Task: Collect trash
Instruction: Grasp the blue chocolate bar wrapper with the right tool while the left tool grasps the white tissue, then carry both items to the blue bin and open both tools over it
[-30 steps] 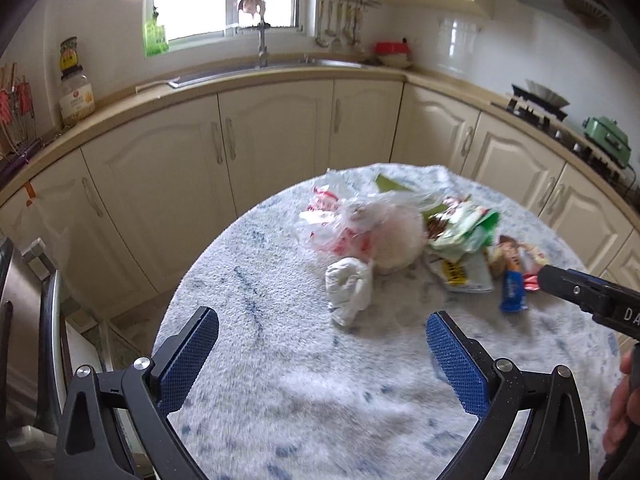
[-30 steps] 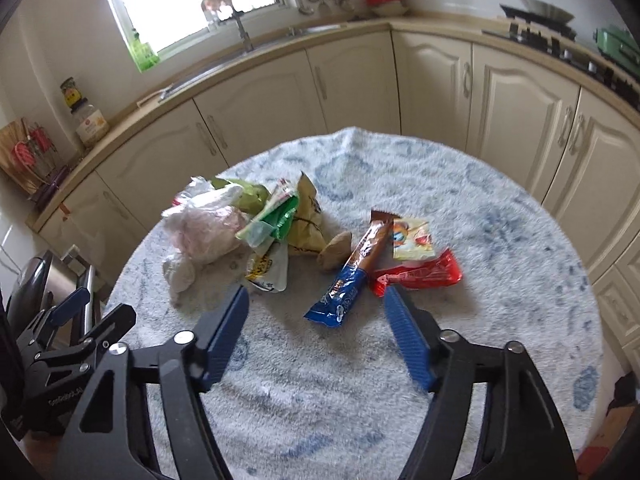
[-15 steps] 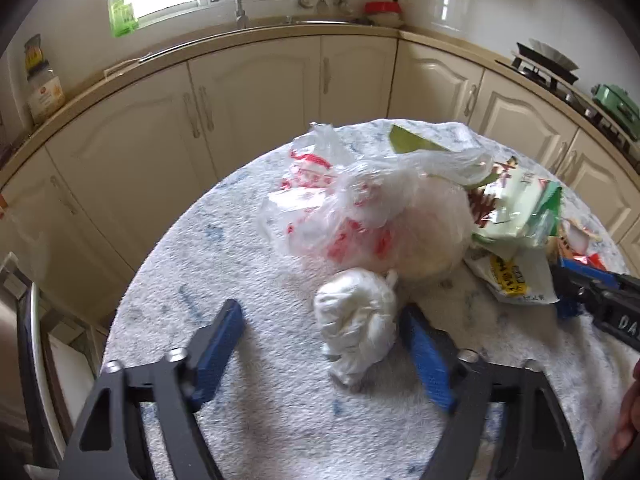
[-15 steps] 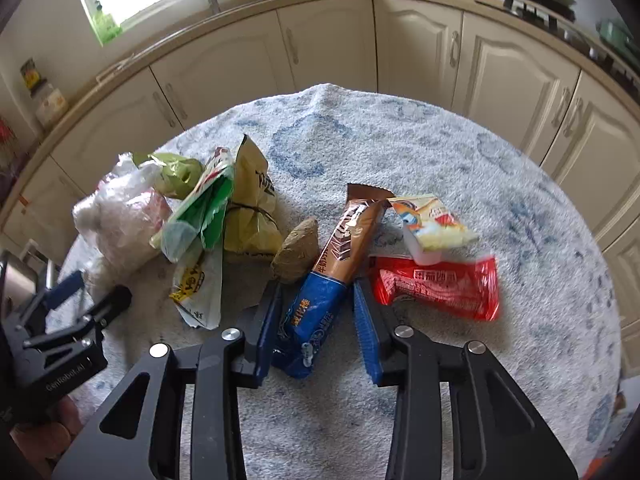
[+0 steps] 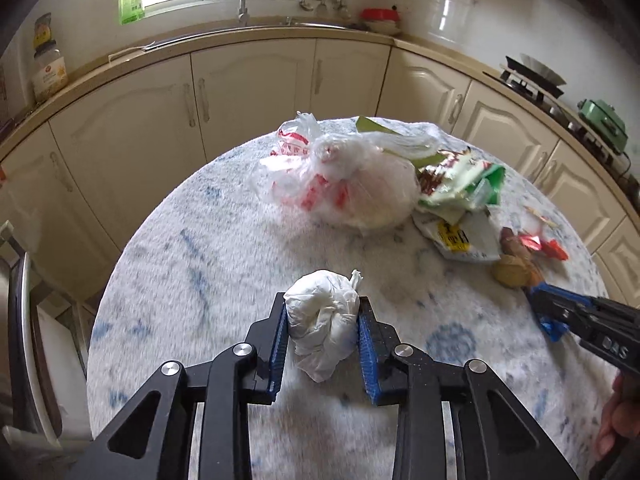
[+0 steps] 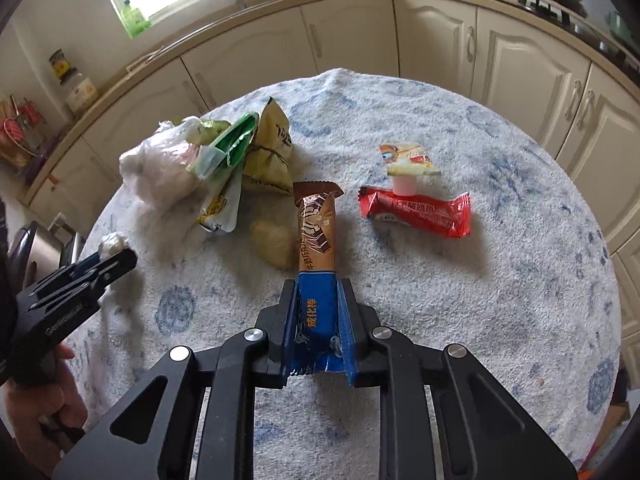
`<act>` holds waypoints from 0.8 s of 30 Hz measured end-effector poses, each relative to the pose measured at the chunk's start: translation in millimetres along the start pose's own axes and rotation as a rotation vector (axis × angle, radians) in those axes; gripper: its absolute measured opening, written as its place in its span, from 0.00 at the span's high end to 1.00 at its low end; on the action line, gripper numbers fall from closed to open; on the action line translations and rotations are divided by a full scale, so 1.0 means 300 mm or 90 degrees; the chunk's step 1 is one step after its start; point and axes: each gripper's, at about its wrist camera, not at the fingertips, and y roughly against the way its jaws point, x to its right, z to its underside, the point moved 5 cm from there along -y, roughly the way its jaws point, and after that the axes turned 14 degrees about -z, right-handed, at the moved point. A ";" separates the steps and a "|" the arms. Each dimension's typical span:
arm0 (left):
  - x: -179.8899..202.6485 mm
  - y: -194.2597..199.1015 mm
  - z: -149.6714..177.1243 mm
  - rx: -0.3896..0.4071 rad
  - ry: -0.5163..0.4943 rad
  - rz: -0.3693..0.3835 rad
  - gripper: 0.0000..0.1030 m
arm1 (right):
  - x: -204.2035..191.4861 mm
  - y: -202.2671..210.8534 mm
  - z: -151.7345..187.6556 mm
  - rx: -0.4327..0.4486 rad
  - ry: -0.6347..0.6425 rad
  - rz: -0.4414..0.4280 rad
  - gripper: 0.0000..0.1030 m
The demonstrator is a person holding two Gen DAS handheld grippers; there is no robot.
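With our left gripper (image 5: pixel 323 322) pinching the tissue wad (image 5: pixel 322 312) and our right gripper (image 6: pixel 318 320) clamping the wafer wrapper (image 6: pixel 318 240), we should lift both gently to avoid slipping.

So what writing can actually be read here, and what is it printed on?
"威化" in orange, running down the blue end of the wafer bar wrapper; its third character is unclear.
"DAS", partly cut off, on the right gripper body.
Red sausage wrapper: white print, too blurred.
White and yellow pouch: black characters, too small.
Jar label on the counter: unreadable.
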 end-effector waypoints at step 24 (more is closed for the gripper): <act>0.357 0.377 0.053 0.105 -0.085 0.087 0.73 | 0.081 0.453 0.099 0.154 -0.038 -0.111 0.82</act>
